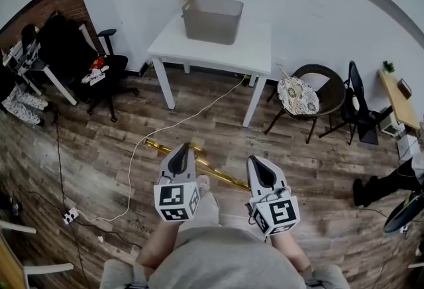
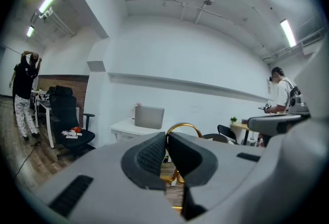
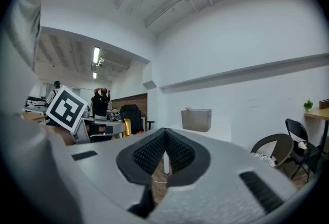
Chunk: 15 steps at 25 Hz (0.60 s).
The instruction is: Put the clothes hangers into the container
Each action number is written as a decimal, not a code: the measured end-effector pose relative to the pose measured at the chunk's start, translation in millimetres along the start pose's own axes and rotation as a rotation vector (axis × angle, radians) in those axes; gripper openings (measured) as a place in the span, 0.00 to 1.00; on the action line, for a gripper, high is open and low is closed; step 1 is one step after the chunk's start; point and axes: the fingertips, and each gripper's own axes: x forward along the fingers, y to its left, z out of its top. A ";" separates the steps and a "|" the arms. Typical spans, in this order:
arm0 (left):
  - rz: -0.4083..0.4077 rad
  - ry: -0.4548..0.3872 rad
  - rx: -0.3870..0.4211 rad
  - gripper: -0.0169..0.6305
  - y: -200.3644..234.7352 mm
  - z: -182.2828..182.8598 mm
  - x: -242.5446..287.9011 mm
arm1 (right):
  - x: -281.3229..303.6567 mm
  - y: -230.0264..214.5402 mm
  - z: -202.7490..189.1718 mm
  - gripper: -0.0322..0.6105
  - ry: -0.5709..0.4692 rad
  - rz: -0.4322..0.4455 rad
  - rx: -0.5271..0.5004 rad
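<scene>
Starting far left: black office chair (image 1: 99, 75) on wood floor (image 1: 119, 148). Left hand-held gripper (image 1: 183, 150) pinched tight on gold clothes hangers (image 1: 225, 177) (count unclear); hook rises just above jaws in left gripper view, rest slants down to right over floor. Grey container (image 1: 212, 19) well apart from hangers, on white desk (image 1: 258, 49) by wall. Right hand-held gripper (image 1: 260, 163) has jaws together, nothing between. Round chair (image 1: 301, 95) stands right of desk
</scene>
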 end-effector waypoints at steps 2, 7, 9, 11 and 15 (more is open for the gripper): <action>0.005 -0.003 0.001 0.05 4.5 1.8 10.4 | 9.8 -6.8 0.1 0.05 0.000 -0.003 0.006; 0.012 -0.002 0.000 0.05 14.9 4.6 46.7 | 41.5 -27.6 0.3 0.05 0.003 -0.010 0.009; 0.012 -0.003 -0.002 0.05 21.1 6.8 64.1 | 57.9 -34.1 0.5 0.05 0.004 -0.010 0.005; 0.009 -0.003 -0.002 0.05 27.1 10.2 83.7 | 76.4 -41.5 1.4 0.05 0.003 -0.009 0.002; -0.002 -0.003 -0.002 0.05 41.0 21.4 123.6 | 115.4 -58.5 12.8 0.05 -0.003 -0.019 -0.005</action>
